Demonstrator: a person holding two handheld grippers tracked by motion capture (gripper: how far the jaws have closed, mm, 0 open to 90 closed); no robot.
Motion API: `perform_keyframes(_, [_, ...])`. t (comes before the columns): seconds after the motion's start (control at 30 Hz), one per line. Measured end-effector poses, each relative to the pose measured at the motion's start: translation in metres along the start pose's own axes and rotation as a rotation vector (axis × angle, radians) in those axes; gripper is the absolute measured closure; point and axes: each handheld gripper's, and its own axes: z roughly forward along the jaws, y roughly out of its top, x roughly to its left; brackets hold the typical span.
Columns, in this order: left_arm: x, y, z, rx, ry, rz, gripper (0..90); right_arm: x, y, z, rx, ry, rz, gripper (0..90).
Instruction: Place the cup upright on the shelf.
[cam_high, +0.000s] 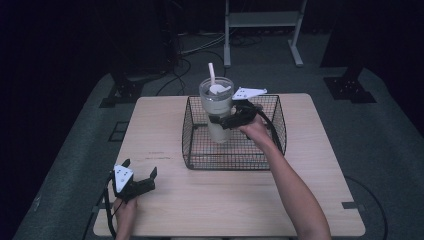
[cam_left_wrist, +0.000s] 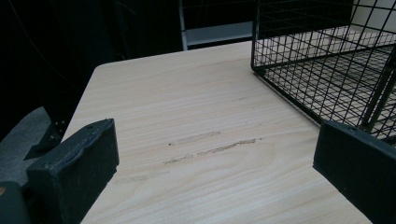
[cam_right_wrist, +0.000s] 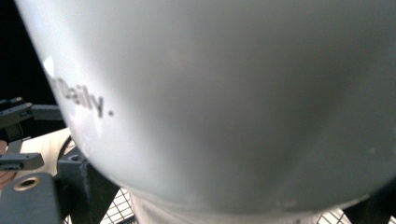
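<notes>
Light wood-grain table is set on grey floor; the room beyond is dark, with a white frame and cables seen behind. Faint scuff marks are visible on the tabletop. A black wire basket is placed mid-table. A white tumbler with straw is held upright in the basket, clamped by the right gripper. The left gripper is rested at the near left corner, jaws apart on nothing.

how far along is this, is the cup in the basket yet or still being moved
In hand: the right gripper is clamped on the cup, which stands upright inside the wire basket. I cannot tell whether its base rests on the basket floor or hangs just above it, nor whether it is going in or coming out. Left to do: letting go. The left gripper sits open at the table's near left corner, holding nothing.
</notes>
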Motion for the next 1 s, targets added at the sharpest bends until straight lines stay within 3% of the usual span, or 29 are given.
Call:
perform_keyframes(0.33, [0.000, 0.000, 0.000, -0.003, -0.002, 0.000, 0.0, -0.009, -0.017, 0.017, 0.073, 0.003, 0.007, 8.7])
perform_keyframes(1.0, [0.000, 0.000, -0.001, -0.008, -0.003, -0.003, 0.0, -0.016, -0.030, 0.032, 0.143, -0.007, 0.014, 8.7])
